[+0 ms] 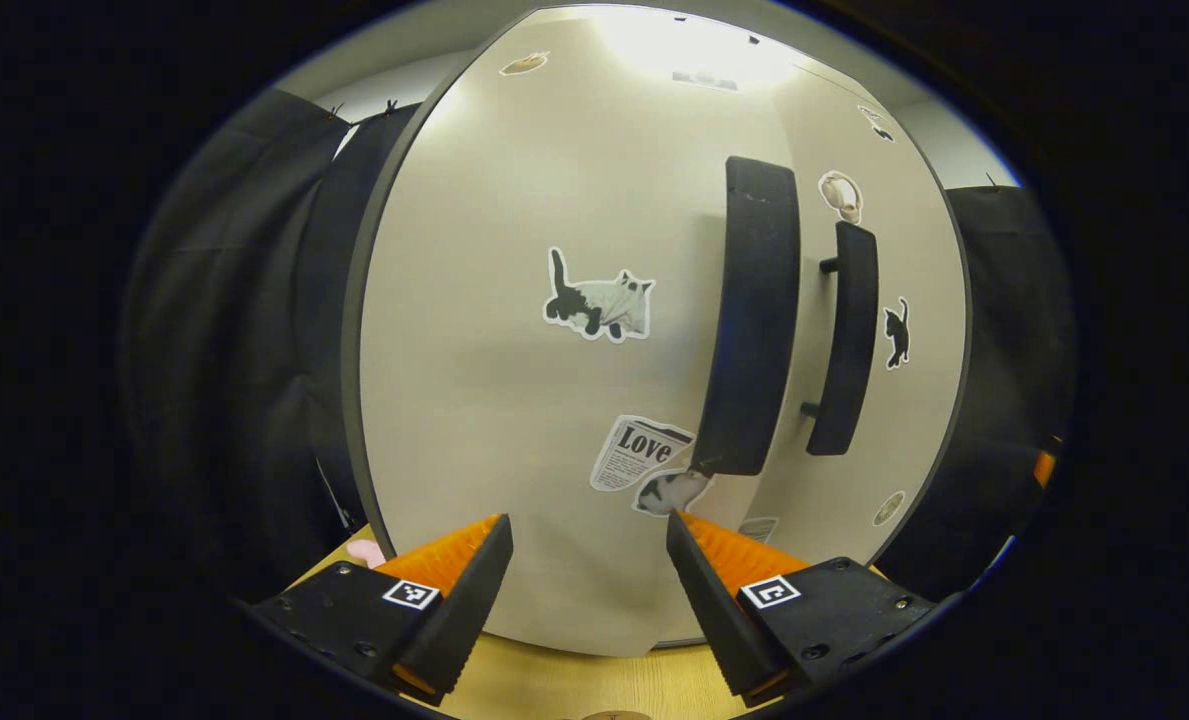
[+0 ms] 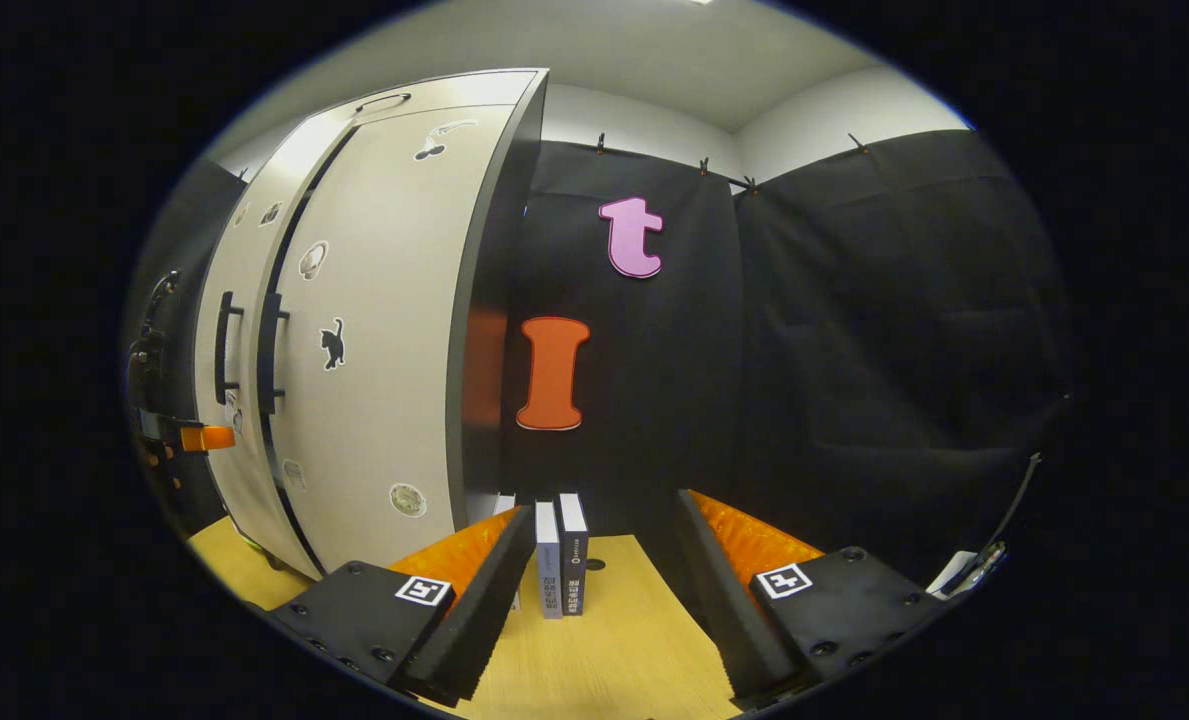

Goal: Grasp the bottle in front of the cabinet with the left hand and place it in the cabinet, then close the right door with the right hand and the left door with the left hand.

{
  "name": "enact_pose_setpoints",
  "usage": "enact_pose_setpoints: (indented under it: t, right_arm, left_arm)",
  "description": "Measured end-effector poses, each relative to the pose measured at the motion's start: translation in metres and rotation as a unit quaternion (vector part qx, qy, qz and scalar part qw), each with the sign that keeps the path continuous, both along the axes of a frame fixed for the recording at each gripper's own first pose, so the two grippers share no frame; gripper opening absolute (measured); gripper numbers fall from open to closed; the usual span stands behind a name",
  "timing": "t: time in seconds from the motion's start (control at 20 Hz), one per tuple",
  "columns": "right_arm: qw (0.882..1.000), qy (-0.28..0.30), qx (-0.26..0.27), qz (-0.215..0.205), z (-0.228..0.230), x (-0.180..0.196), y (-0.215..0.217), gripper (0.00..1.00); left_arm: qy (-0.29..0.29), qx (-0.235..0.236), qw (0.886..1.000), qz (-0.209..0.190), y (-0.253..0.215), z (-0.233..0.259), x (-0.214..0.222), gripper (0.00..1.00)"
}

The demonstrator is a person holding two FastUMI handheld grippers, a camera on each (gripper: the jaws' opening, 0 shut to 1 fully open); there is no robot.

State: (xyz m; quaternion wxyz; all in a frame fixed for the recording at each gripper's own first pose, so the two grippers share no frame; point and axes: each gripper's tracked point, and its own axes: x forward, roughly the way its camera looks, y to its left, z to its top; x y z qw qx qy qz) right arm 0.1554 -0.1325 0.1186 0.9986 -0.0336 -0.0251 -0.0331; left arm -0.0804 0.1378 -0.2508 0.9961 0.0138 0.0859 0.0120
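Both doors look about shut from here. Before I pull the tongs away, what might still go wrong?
1. In the left gripper view the left tongs sit open, close to the left door, just below its handle; a careless withdrawal might catch that handle and swing the door out.
2. The right tongs point at books standing on the table beside the cabinet; moving forward could topple them.
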Motion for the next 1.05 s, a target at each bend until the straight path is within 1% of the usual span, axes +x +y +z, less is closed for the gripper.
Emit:
enact_pose_setpoints:
  t: [0.25,0.3,0.35,0.7,1.05]
  right_arm:
    - [1.000,0.000,0.004,0.017,0.008,0.009,-0.005,0.95]
    - [1.000,-0.001,0.005,0.020,0.011,0.009,-0.005,0.95]
    - [1.000,-0.003,0.006,0.023,0.014,0.009,-0.007,0.95]
    - [0.999,-0.014,-0.004,0.039,0.032,0.006,-0.017,0.95]
    - [0.998,-0.019,-0.004,0.056,0.042,-0.002,-0.024,0.95]
  left_arm:
    - [-0.014,0.000,1.000,-0.002,-0.017,0.035,-0.030,0.94]
    - [-0.020,0.000,1.000,-0.002,-0.021,0.044,-0.037,0.92]
    - [-0.026,0.002,1.000,-0.003,-0.025,0.054,-0.044,0.94]
    - [-0.065,0.017,0.998,-0.009,-0.052,0.112,-0.090,0.94]
    - [-0.075,0.016,0.997,-0.011,-0.072,0.133,-0.127,0.94]
